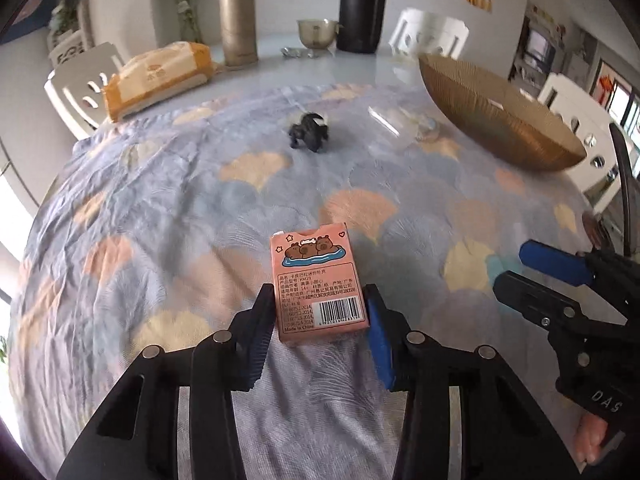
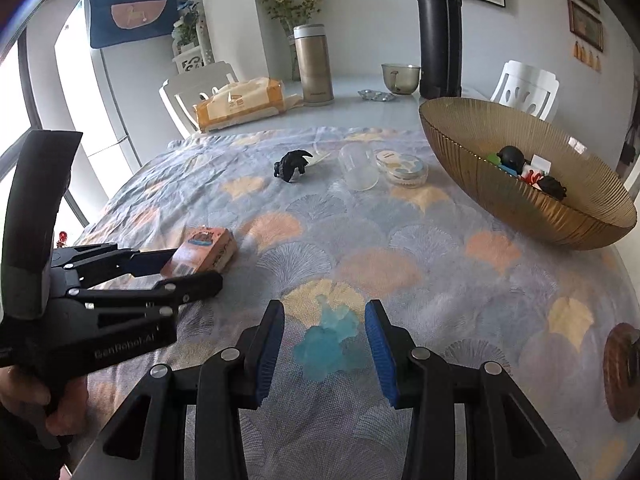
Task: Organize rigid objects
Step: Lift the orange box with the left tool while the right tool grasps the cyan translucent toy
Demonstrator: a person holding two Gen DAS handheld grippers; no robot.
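The left gripper (image 1: pixel 320 320) is closed on the near end of the pink card box (image 1: pixel 316 280), which lies on the bench cloth (image 1: pixel 160 220). The step looks like picking it up; next it needs lifting toward the brown bowl (image 2: pixel 500 204) at far right, which already holds small toys. The right gripper (image 2: pixel 325 340) stands part open around a blue translucent figure (image 2: pixel 326 346), not pressing it.

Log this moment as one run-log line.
left tongs: closed on pink box | right tongs: around blue toy, grip unclear | bowl: holds small items | black figure: on cloth
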